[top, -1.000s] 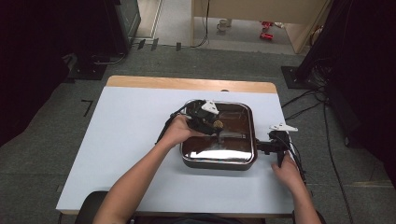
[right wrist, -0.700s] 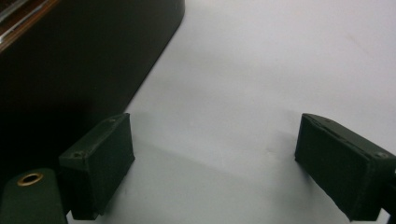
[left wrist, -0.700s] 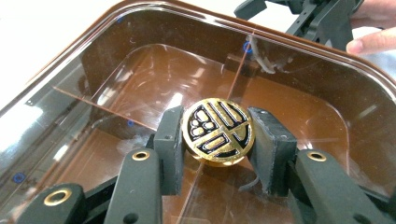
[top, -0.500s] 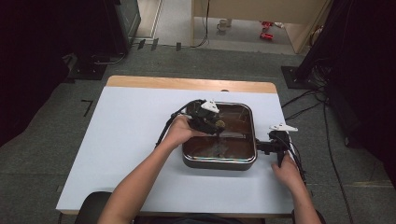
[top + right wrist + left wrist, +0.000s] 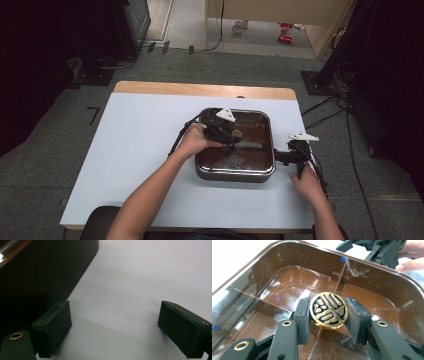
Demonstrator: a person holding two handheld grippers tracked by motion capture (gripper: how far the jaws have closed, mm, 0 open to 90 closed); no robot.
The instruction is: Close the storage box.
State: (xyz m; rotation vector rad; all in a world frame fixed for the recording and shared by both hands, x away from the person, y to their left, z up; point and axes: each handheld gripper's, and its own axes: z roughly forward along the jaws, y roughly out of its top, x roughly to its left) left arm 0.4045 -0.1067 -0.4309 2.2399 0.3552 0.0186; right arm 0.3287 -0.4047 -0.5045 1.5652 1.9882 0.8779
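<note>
White tabletop (image 5: 140, 150): your left gripper (image 5: 328, 315) clamps the lid's gold knob (image 5: 329, 310) to lift the glass lid (image 5: 274, 290); right gripper (image 5: 115, 327) idles wide beside the pan (image 5: 37, 272).

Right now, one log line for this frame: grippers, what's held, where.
left gripper: shut on round black-and-gold knob of clear brown lid | right gripper: open, empty, over white table beside dark pan

The white table (image 5: 140, 150) has a wooden strip (image 5: 200, 90) along its 12 o'clock edge. Grey carpet (image 5: 60, 130) surrounds it. Cables (image 5: 325, 112) lie at 2 o'clock, red items (image 5: 286, 31) at 1 o'clock, and a black seat (image 5: 100, 220) at 7 o'clock.
</note>
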